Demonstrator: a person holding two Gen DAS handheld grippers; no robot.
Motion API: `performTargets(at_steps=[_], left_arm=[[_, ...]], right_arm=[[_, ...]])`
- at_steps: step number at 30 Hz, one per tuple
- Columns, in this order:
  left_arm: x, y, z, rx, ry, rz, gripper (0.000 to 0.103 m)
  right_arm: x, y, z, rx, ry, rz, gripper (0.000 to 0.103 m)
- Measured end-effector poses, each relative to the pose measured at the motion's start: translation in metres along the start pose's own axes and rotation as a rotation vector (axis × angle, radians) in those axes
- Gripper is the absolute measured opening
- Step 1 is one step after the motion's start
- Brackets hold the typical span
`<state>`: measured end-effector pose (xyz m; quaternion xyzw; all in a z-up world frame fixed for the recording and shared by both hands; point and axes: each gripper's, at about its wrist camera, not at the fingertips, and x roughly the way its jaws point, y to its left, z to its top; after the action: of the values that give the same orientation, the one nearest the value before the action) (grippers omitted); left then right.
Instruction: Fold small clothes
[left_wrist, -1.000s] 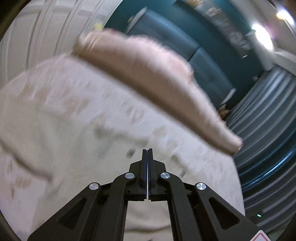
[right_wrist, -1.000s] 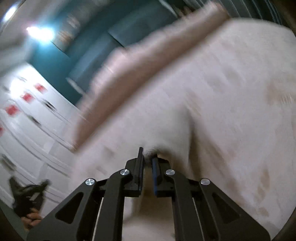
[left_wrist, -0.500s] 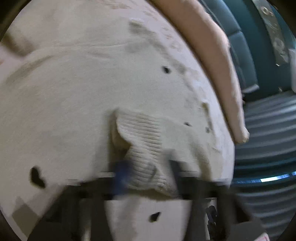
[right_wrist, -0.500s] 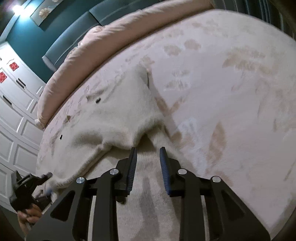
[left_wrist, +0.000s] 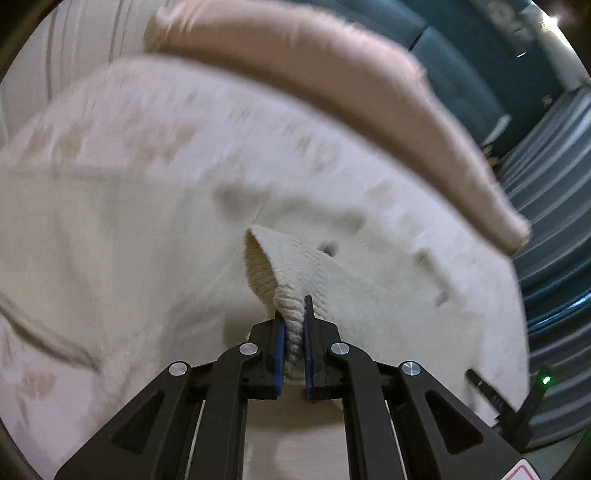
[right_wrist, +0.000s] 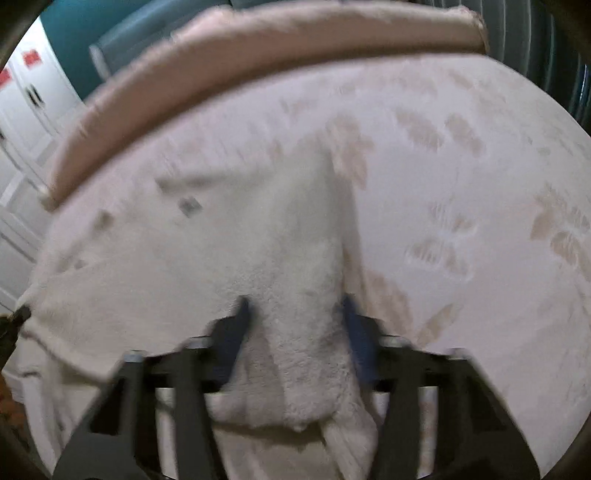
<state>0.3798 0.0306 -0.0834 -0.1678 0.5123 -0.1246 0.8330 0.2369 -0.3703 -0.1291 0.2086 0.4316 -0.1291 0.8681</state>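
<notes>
A cream fleece sweater (left_wrist: 369, 295) lies spread on the pale patterned bed cover (left_wrist: 147, 129). My left gripper (left_wrist: 293, 306) is shut on its ribbed cuff (left_wrist: 269, 266), which stands up in a fold between the blue pads. In the right wrist view a sleeve of the sweater (right_wrist: 303, 258) runs between the fingers of my right gripper (right_wrist: 293, 306). Those jaws are opening and stand wide on either side of the sleeve, and the pads do not press on it. The picture there is blurred.
A long pink bolster (left_wrist: 332, 74) lies along the far side of the bed. Beyond it is teal upholstery (left_wrist: 461, 74). White cupboard doors (right_wrist: 33, 96) stand to the left, and grey-blue striped fabric (left_wrist: 554, 184) lies to the right.
The left gripper has taken the ribbed cuff and sunk toward the bed. The right gripper has let go of the sleeve, its jaws spreading from nearly shut to wide.
</notes>
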Motion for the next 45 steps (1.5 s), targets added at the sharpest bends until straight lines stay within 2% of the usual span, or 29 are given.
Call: performTargets(at_steps=[1, 3, 4, 5, 6, 7, 8, 9, 11, 13, 15, 16, 18, 19, 20, 23, 25, 26, 29, 32, 36, 40, 42, 45], left_arm=[[0.004, 0.002, -0.004, 0.0, 0.005, 0.02, 0.005], [0.011, 0.009, -0.013, -0.009, 0.008, 0.034, 0.005], [0.011, 0.018, -0.017, -0.02, 0.016, 0.039, 0.005], [0.016, 0.022, -0.02, -0.03, 0.025, 0.047, 0.006], [0.022, 0.027, -0.022, -0.047, 0.037, 0.051, 0.006], [0.024, 0.03, -0.024, -0.054, 0.041, 0.053, 0.006], [0.024, 0.029, -0.025, -0.057, 0.037, 0.053, 0.006], [0.023, 0.029, -0.029, -0.048, 0.029, 0.059, 0.007], [0.022, 0.027, -0.03, -0.027, 0.025, 0.073, 0.007], [0.024, 0.026, -0.031, -0.015, 0.021, 0.089, 0.008], [0.025, 0.023, -0.032, -0.016, 0.018, 0.102, 0.009], [0.025, 0.023, -0.032, -0.013, 0.018, 0.11, 0.01], [0.024, 0.023, -0.032, -0.002, 0.022, 0.126, 0.013], [0.024, 0.023, -0.031, 0.001, 0.023, 0.128, 0.016], [0.021, 0.025, -0.032, -0.001, 0.024, 0.122, 0.016], [0.007, 0.039, -0.035, -0.045, 0.019, 0.096, 0.021], [-0.013, 0.059, -0.041, -0.106, 0.003, 0.074, 0.021], [-0.027, 0.075, -0.047, -0.146, -0.011, 0.063, 0.021], [-0.06, 0.122, -0.056, -0.259, -0.047, 0.052, 0.025], [-0.1, 0.191, -0.056, -0.413, -0.117, 0.107, 0.038], [-0.149, 0.299, -0.033, -0.606, -0.217, 0.179, 0.039], [-0.177, 0.388, -0.006, -0.791, -0.309, 0.206, 0.043], [-0.178, 0.42, 0.0, -0.884, -0.331, 0.169, 0.044], [-0.167, 0.451, 0.0, -1.001, -0.343, 0.069, 0.044]], right_arm=[[-0.005, -0.002, 0.002, 0.015, -0.034, 0.01, 0.019], [-0.023, -0.012, 0.008, 0.072, -0.106, 0.073, 0.016], [-0.028, -0.018, 0.009, 0.098, -0.139, 0.078, 0.01], [-0.026, -0.024, 0.01, 0.107, -0.145, 0.042, 0.011], [-0.009, -0.031, 0.011, 0.099, -0.077, -0.024, 0.011], [0.01, -0.04, 0.01, 0.111, 0.017, -0.065, 0.004], [0.009, -0.047, 0.009, 0.146, 0.015, -0.063, 0.004], [-0.005, -0.051, 0.009, 0.19, -0.029, -0.019, 0.004], [-0.037, -0.033, 0.007, 0.165, -0.108, 0.073, 0.006], [-0.052, -0.003, 0.0, 0.079, -0.115, 0.145, 0.006], [-0.049, 0.033, -0.014, -0.045, -0.075, 0.191, 0.006], [-0.039, 0.046, -0.02, -0.108, -0.053, 0.18, 0.006], [-0.013, 0.05, -0.029, -0.174, -0.006, 0.074, 0.004], [-0.003, 0.038, -0.032, -0.143, 0.011, 0.047, 0.001], [-0.005, 0.014, -0.033, -0.056, 0.0, 0.091, 0.0], [-0.036, -0.021, -0.037, 0.032, -0.055, 0.004, 0.0], [-0.061, -0.026, -0.048, 0.016, -0.085, -0.057, 0.009], [-0.073, -0.025, -0.057, -0.01, -0.089, -0.062, 0.009], [-0.089, -0.014, -0.094, -0.06, -0.046, 0.002, 0.012], [-0.099, 0.01, -0.134, -0.134, -0.001, 0.029, 0.013], [-0.111, 0.042, -0.181, -0.192, 0.052, 0.079, 0.025], [-0.118, 0.057, -0.205, -0.224, 0.111, 0.088, 0.033], [-0.115, 0.064, -0.213, -0.228, 0.133, 0.074, 0.036], [-0.11, 0.068, -0.218, -0.221, 0.146, 0.056, 0.041]])
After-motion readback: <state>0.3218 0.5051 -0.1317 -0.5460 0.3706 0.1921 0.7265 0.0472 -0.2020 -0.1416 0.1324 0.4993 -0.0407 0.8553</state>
